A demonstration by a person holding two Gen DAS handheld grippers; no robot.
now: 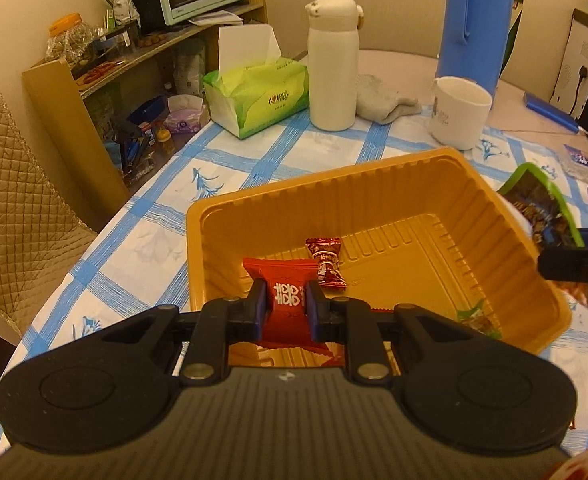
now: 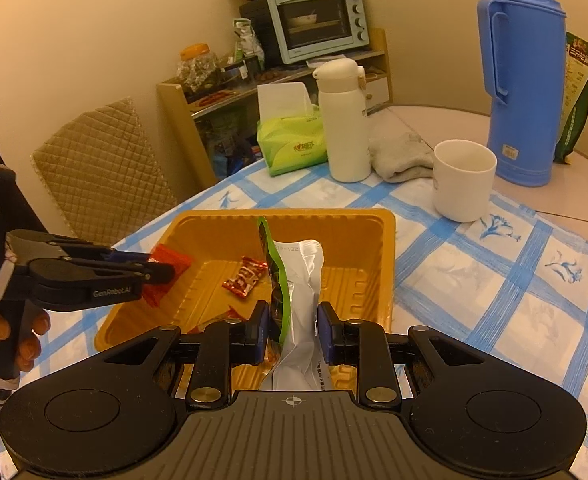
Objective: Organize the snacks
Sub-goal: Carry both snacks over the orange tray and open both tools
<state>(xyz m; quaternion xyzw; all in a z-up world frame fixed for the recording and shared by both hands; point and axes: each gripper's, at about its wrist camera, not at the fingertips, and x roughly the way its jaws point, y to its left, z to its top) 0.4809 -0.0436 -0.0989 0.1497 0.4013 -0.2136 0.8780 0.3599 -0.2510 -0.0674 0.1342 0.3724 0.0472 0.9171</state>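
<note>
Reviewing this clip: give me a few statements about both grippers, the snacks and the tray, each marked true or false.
1. The left gripper is shut on a red snack packet. True.
2. The right gripper is open and holds nothing. False: its jaws clamp a green-edged snack bag.
3. A small wrapped candy lies in the orange tray. True.
4. The white mug stands inside the tray. False: it stands on the tablecloth beyond the tray.

Cream walls (image 2: 93, 40), warm light; wooden shelf (image 1: 65, 92) bearing toaster oven (image 2: 318, 24); quilted chair (image 2: 101, 168) beside table.
</note>
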